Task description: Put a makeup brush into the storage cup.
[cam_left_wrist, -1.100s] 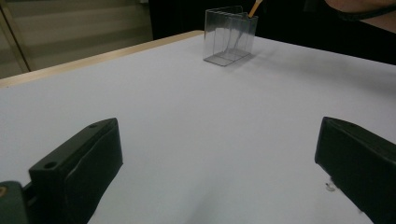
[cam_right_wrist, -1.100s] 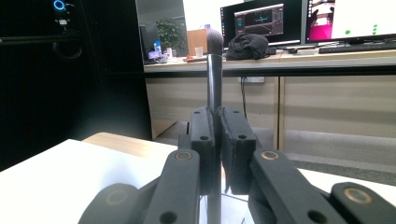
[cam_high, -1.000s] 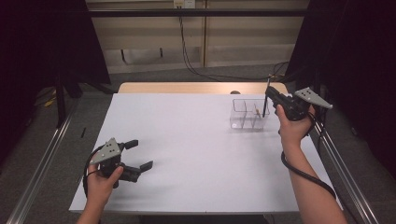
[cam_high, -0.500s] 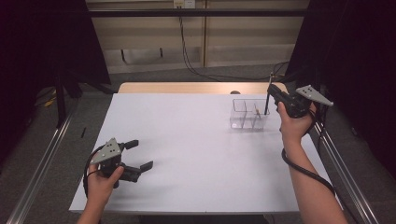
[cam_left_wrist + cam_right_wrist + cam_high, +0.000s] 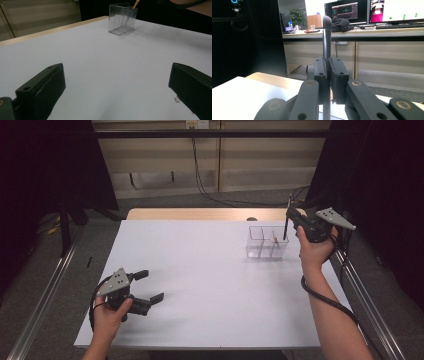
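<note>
One brush, one clear organizer, two tongs.

White table — black curtains, monitors behind.

High view: overhead, facing forward-down on white table. Left gripper view: low, near tabletop, shares clear box. Right gripper view: level, toward desks.

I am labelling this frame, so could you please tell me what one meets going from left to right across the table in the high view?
Left tool, open, near the table's front left → clear divided box holding an orange stick → slim dark brush, upright → right tool, shut on the brush.
</note>
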`<state>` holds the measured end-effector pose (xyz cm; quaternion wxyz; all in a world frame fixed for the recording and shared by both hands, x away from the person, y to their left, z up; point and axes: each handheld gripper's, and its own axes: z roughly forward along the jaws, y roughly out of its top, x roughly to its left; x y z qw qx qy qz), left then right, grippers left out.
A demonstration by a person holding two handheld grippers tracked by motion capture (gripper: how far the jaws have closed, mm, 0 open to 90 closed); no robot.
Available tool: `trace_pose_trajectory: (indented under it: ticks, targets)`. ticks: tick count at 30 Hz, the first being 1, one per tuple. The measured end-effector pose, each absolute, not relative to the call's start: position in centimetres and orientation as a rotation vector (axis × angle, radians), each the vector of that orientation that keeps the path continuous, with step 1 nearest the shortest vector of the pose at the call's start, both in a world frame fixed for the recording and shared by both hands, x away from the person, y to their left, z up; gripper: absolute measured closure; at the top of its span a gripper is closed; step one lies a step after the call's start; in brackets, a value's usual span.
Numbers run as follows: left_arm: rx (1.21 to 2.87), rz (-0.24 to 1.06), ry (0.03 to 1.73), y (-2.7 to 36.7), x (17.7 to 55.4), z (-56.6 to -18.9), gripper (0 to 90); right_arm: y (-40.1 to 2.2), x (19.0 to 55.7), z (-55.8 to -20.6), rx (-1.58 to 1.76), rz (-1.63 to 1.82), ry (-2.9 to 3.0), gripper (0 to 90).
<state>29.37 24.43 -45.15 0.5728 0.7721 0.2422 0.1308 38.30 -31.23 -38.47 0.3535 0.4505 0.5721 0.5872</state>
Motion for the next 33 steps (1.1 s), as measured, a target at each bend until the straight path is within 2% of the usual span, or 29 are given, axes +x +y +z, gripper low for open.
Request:
trace_pose_trajectory:
  ticks: [33]
  targets:
    - [1.815, 0.303, 0.563, 24.41, 29.34, -45.23, 0.7, -31.44, 39.3, -38.78, 1.153, 1.498, 1.492, 84.5]
